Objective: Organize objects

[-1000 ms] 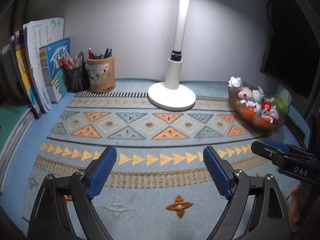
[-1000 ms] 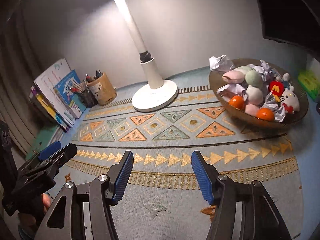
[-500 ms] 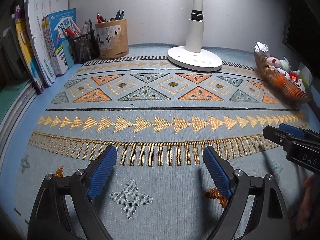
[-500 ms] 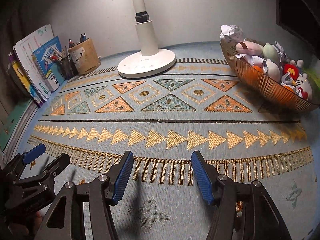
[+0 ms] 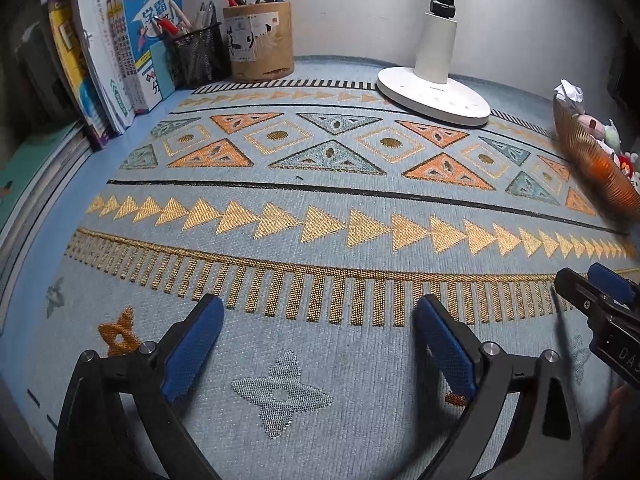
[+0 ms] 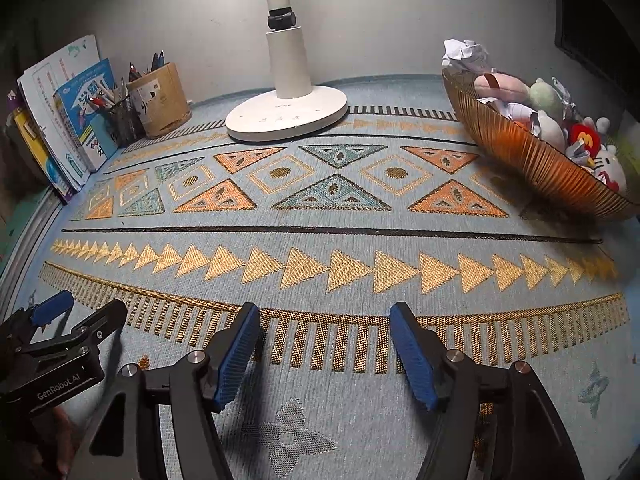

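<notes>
An amber ribbed bowl (image 6: 532, 160) at the right holds plush toys (image 6: 608, 166), orange balls and crumpled paper (image 6: 466, 54); it also shows at the right edge of the left wrist view (image 5: 596, 164). My left gripper (image 5: 320, 344) is open and empty, low over the patterned mat (image 5: 320, 200) near its front edge. My right gripper (image 6: 325, 350) is open and empty, low over the same mat. Each gripper shows in the other's view: the right one (image 5: 600, 296), the left one (image 6: 76, 316).
A white lamp base (image 6: 286, 116) stands at the back middle. A brown pen holder (image 5: 258, 42) and a black mesh pen cup (image 5: 196, 56) stand at the back left beside upright books (image 5: 120, 48). A dark monitor (image 6: 596, 24) is at the far right.
Both grippers have come down closer to the mat and tilted lower. Their jaws stay open and nothing was picked up.
</notes>
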`<state>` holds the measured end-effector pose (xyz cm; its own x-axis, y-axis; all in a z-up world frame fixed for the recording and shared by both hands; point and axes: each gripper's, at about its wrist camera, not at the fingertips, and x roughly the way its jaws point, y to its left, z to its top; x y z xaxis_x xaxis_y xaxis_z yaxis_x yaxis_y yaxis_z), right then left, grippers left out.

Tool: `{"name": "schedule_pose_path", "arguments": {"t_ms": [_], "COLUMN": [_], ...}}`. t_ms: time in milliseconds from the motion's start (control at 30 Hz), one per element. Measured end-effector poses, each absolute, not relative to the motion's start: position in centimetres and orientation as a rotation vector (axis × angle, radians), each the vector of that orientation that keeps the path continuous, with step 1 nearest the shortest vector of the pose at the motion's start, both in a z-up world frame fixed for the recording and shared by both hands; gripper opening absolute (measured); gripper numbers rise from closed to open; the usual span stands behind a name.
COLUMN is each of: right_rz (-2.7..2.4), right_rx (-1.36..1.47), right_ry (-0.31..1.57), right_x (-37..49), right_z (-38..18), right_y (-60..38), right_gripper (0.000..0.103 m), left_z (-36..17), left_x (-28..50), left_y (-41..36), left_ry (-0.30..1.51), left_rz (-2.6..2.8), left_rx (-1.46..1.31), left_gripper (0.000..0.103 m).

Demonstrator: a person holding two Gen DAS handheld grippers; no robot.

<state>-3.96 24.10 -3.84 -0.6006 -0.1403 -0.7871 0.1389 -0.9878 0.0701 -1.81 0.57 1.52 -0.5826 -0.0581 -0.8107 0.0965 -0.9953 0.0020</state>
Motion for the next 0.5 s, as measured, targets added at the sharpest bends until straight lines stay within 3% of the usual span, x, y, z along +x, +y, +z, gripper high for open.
{"name": "schedule_pose_path", "arguments": {"t_ms": [233,500], "right_rz": [-2.720,-2.717], "right_rx": [1.308,1.329], "right_ry": [-0.009,-0.013], "right_x": [-3.79,-3.94], "right_z": [-3.69,-3.83], "right_y": [24.41,24.49], "right_gripper": [0.080,0.082], "left_z": [1.45,1.43], "left_x": [-1.94,-2.02], "left_y": [0.71,0.69], "left_ry": [0.059,0.059], "left_rz": [-2.722,-2.724], "left_rx": [1.405,1.404], "left_gripper": [0.102,0.102]}}
